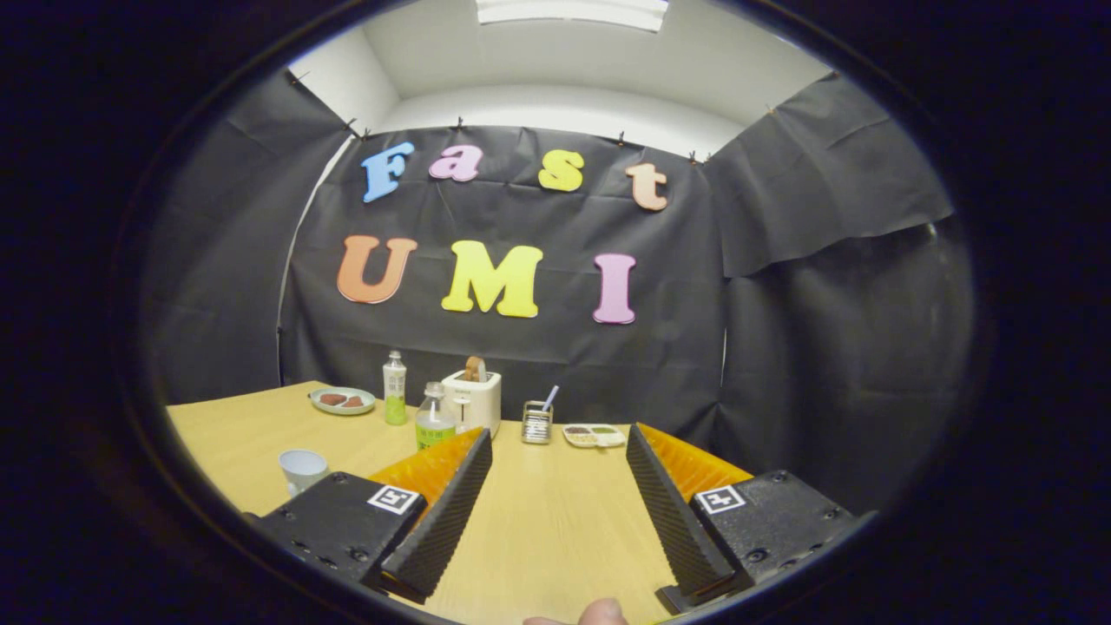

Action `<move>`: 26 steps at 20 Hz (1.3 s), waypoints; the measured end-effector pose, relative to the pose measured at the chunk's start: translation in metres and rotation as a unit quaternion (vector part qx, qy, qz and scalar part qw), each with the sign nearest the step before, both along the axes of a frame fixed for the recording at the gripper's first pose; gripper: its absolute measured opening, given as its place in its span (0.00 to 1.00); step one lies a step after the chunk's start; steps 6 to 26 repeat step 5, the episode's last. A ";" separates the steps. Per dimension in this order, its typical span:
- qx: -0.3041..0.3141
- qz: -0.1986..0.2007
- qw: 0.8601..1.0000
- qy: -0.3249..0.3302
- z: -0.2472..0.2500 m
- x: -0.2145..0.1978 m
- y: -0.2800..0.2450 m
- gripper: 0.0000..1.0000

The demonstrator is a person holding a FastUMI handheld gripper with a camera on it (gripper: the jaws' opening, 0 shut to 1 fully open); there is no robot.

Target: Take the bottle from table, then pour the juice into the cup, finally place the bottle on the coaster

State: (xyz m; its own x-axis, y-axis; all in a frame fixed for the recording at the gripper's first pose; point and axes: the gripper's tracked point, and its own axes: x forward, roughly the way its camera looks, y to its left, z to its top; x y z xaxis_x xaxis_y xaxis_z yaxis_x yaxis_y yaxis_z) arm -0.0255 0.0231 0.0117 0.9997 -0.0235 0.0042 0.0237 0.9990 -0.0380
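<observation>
Tool [560, 473] wide open, holding nothing, above bare tabletop [555, 521]. 2 bottles: squat bottle [434, 418] just beyond left finger, tall bottle [395, 387] behind; cup [302, 470] lower left, clear for pouring.

Gripper [555, 486]: two wedge-shaped fingers [443, 512] with ribbed inner faces are seen, mounted on black textured blocks [338, 525]. Each block is marked with a square black-and-white tag [392, 498] and fitted with screws. A fingertip [599, 613] is seen below.
</observation>
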 end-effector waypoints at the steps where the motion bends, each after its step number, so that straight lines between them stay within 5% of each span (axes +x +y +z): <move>1: 0.004 -0.001 1.000 0.002 -0.002 0.000 -0.001 1.00; 26: 0.008 0.000 1.000 0.006 -0.003 -0.001 -0.003 1.00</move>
